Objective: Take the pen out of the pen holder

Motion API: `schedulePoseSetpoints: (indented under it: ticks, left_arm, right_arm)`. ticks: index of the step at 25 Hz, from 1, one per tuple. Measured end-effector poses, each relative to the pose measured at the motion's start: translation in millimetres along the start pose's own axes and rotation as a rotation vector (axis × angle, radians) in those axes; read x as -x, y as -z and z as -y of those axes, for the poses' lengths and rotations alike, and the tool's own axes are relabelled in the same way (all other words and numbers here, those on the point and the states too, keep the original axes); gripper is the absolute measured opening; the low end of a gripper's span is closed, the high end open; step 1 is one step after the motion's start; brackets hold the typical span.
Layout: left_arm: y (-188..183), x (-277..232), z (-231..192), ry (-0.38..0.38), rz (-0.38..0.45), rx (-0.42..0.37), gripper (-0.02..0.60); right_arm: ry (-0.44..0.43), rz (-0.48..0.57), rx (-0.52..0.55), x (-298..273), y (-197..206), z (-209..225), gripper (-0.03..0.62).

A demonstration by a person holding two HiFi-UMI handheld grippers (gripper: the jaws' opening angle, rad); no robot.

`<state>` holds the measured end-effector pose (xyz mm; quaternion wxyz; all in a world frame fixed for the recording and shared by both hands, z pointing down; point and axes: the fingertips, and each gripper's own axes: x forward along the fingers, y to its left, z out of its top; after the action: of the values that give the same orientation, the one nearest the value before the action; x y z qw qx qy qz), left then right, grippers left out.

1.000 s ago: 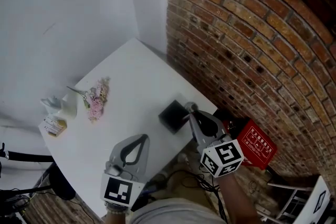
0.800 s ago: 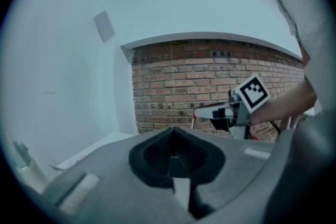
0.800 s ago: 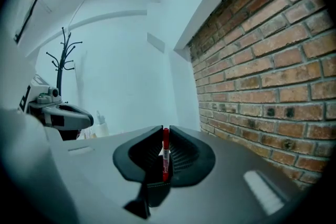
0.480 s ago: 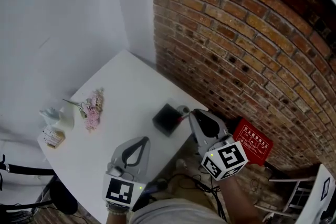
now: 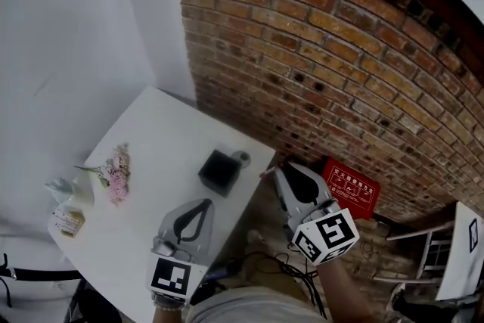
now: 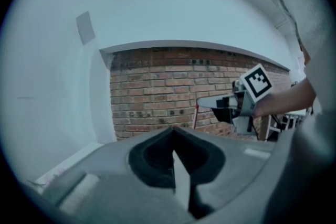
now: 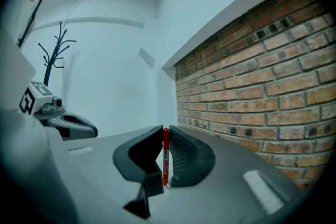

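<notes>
Pen (image 7: 166, 160), clamped in right gripper (image 7: 165, 136) near pen holder (image 5: 219, 172), is best held firmly; left gripper (image 5: 203, 202) is closed on nothing.

Brick wall (image 5: 340, 49), white table (image 5: 155, 134), pink flowers (image 5: 116, 176), red box (image 5: 351, 190)

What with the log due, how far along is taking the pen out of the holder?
Done, it seems: the red pen is clamped between the right gripper's jaws, held clear of the black pen holder on the white table. In hand: only that grip; the left gripper is shut on nothing. Left: at most setting the pen down, if that is wanted.
</notes>
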<state>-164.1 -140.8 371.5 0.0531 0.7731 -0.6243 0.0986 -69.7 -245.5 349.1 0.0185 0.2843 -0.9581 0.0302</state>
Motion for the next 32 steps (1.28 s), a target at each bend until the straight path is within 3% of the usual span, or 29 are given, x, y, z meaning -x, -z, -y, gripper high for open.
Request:
schedulePoseSetpoints:
  ticks: [18, 32]
  left_arm:
    - [-15, -31, 57, 0.203, 0.021, -0.070, -0.008]
    - [-17, -34, 70, 0.234, 0.015, -0.094, -0.008]
  right_arm:
    - [0.261, -0.034, 0.005, 101, 12, 46, 0.037]
    - [0.317, -0.051, -0.016, 127, 25, 55, 0.037]
